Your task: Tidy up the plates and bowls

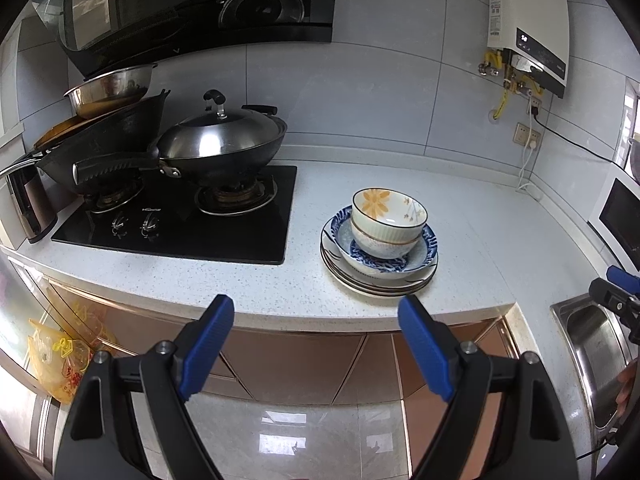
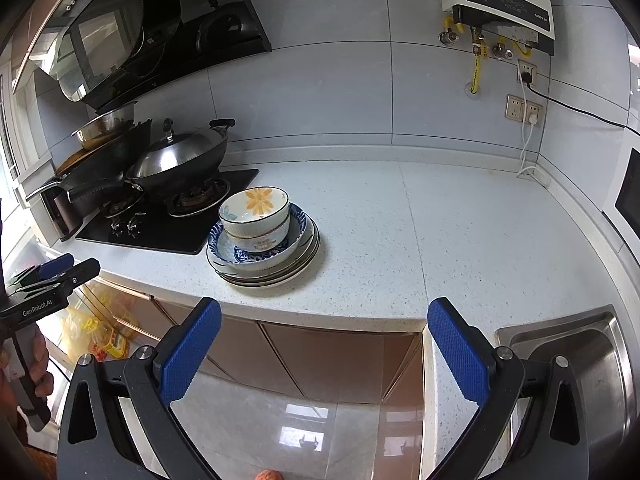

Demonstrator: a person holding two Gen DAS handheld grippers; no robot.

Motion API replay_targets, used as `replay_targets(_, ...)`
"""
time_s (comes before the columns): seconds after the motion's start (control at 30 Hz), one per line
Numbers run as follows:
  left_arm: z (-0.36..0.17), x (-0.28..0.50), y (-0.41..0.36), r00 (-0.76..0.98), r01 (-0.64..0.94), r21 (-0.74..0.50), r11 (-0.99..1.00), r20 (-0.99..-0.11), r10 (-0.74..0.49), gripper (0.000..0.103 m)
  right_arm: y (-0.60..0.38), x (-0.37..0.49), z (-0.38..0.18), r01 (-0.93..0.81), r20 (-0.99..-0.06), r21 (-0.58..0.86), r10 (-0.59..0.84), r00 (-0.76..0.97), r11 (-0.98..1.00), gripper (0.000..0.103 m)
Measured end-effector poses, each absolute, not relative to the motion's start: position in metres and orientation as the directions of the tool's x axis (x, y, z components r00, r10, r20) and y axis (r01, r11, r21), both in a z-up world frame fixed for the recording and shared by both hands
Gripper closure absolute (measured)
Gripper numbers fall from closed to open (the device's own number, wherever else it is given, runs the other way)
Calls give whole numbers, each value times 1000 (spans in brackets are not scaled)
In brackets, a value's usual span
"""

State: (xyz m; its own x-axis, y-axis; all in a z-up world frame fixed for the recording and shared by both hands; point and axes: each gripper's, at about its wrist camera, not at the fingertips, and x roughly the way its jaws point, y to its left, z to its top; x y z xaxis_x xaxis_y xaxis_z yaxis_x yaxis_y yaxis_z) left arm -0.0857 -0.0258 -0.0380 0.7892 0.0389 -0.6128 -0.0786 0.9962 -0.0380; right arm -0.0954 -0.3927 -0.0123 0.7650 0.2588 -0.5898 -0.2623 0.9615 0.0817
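A stack of dishes sits on the white counter near its front edge, right of the hob. Several plates (image 1: pixel 376 282) lie at the bottom, a blue-patterned bowl (image 1: pixel 424 250) on them, and white bowls with an orange flower (image 1: pixel 386 212) on top. The stack also shows in the right wrist view: plates (image 2: pixel 276 276), blue bowl (image 2: pixel 262 254), flower bowl (image 2: pixel 256 210). My left gripper (image 1: pixel 316 312) is open and empty, in front of the counter edge. My right gripper (image 2: pixel 324 316) is open and empty, also short of the counter.
A black gas hob (image 1: pixel 180 220) carries a lidded wok (image 1: pixel 218 148) and stacked pans (image 1: pixel 104 120). A steel sink (image 2: pixel 580 364) lies at the right. A water heater (image 1: pixel 528 20) and sockets (image 2: pixel 524 110) are on the wall. Brown cabinets (image 1: pixel 300 360) are below the counter.
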Motion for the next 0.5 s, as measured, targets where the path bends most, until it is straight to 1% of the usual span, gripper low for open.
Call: replay_targets(0.5,-37,-88,-36,792,-39,-73,997,-610,-14,19,-387,-103,-11,-256,-589,77,252,768,963,1)
